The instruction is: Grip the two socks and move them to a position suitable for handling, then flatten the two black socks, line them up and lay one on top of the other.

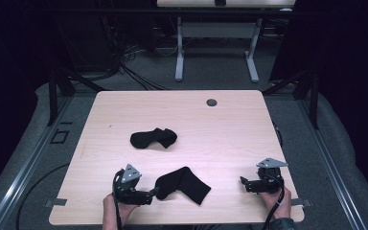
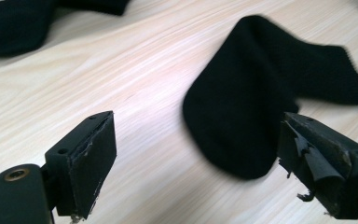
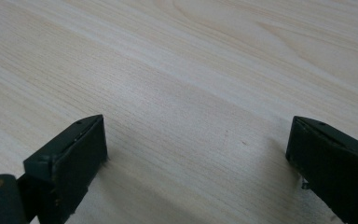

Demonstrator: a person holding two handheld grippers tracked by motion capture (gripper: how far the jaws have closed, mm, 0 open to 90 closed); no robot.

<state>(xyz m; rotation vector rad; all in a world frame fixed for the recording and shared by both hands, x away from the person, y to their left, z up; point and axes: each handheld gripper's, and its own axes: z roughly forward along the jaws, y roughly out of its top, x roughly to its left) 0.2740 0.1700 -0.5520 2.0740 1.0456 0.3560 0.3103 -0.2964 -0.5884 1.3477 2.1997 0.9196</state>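
Lying flat on the pale wooden table (image 1: 230, 124), a black sock (image 1: 183, 184) is seen in the high view at about 6 o'clock on the tabletop, bent at the heel, with its rounded toe end just beside the left gripper (image 1: 154, 192). A second black sock (image 1: 153, 138), folded over on itself, is placed near the centre, well apart from the first. The right gripper (image 1: 243, 182) is held at about 4 o'clock over bare wood, near the front edge. Detail not offered from above is given by the left gripper view: the jaws are stood wide apart with nothing clamped, the near sock's toe end lies between them close to the right-hand pad (image 2: 307, 161), whose lining is torn and frayed, and fine ribbing is shown at the cuff. Whether pad and sock touch cannot be told. In the right gripper view the jaws are likewise spread over plain wood grain.
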